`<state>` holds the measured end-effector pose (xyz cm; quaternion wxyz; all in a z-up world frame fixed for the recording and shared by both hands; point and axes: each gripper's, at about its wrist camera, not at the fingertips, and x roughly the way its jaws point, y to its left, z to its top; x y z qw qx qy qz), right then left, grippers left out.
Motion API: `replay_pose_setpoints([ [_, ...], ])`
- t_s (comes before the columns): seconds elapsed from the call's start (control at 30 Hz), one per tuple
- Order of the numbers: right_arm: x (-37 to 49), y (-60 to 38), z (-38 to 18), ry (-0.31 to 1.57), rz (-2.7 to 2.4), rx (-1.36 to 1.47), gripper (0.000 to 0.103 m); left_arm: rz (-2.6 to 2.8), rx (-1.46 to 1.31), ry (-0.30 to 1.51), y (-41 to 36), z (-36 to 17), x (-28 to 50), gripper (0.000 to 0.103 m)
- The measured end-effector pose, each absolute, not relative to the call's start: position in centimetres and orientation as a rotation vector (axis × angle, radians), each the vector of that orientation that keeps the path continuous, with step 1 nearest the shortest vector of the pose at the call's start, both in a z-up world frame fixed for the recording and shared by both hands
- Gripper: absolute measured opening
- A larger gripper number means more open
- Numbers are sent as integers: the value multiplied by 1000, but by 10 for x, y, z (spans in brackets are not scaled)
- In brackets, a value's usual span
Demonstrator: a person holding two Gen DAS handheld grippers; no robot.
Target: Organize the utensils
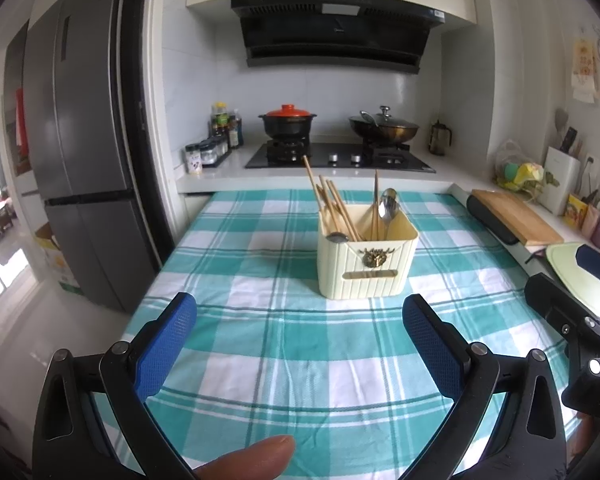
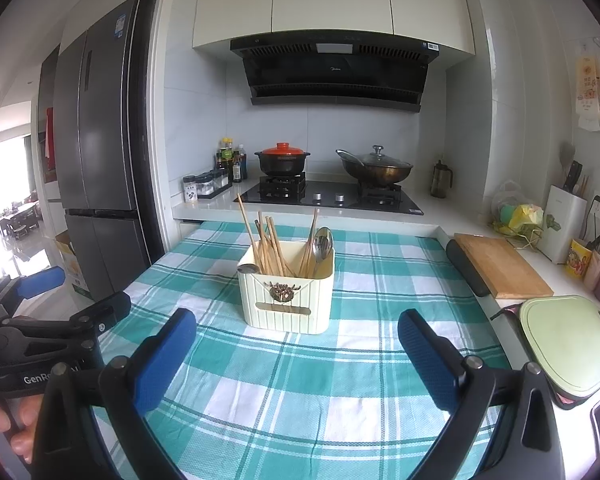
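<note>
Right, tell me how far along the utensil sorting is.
Done, apparently: chopsticks and spoons stand in the cream holder. In hand: nothing; the left gripper and right gripper are open and empty. Left: no loose utensils show on the checked cloth.

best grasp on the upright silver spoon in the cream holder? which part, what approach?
Likely the spoon bowl, which stands clear above the right side of the cream holder; its handle is down inside. Come from above, fingers either side of the bowl's narrow lower end, then lift straight up. The chopsticks lean on the left, and one more stands close beside the spoon. Right gripper is open and empty.
</note>
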<state>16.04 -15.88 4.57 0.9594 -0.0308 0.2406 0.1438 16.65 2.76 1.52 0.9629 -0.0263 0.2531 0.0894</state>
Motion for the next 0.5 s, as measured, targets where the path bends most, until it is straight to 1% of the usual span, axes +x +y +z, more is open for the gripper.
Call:
replay_pose_setpoints([
  [0.5, 159, -157, 47, 492, 297, -67, 103, 178, -49, 510, 26, 15, 167, 103],
])
